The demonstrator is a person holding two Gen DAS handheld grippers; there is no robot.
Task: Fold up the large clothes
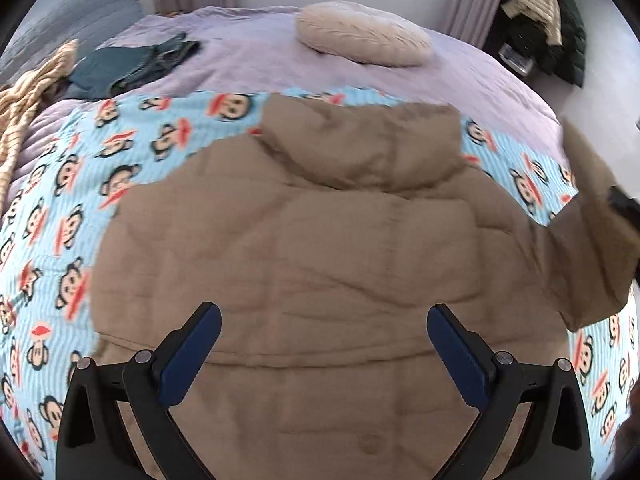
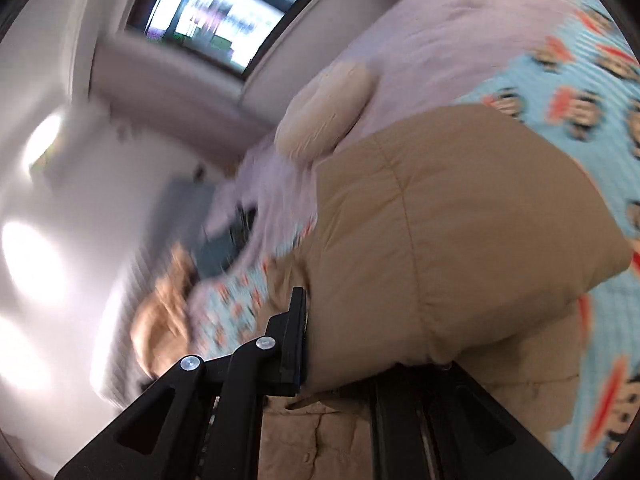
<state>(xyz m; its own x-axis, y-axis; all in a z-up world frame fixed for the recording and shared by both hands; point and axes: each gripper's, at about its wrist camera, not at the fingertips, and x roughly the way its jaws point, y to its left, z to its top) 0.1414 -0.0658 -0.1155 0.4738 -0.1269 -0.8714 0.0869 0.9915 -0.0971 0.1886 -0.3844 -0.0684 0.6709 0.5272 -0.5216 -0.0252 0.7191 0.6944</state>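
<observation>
Matt quilted tan jacket (image 1: 320, 248) on soft printed cotton blanket (image 1: 60, 208)

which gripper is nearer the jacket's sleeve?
Right. The right gripper is shut on the tan jacket's sleeve; the left gripper hangs open above the jacket's back.

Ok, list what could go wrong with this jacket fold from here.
1. The right gripper pinches only the sleeve edge; puffy fabric could slip free mid-swing.
2. The left gripper hovers open over the tan jacket, so nothing pins the body and it may drag across the monkey-print blanket.
</observation>
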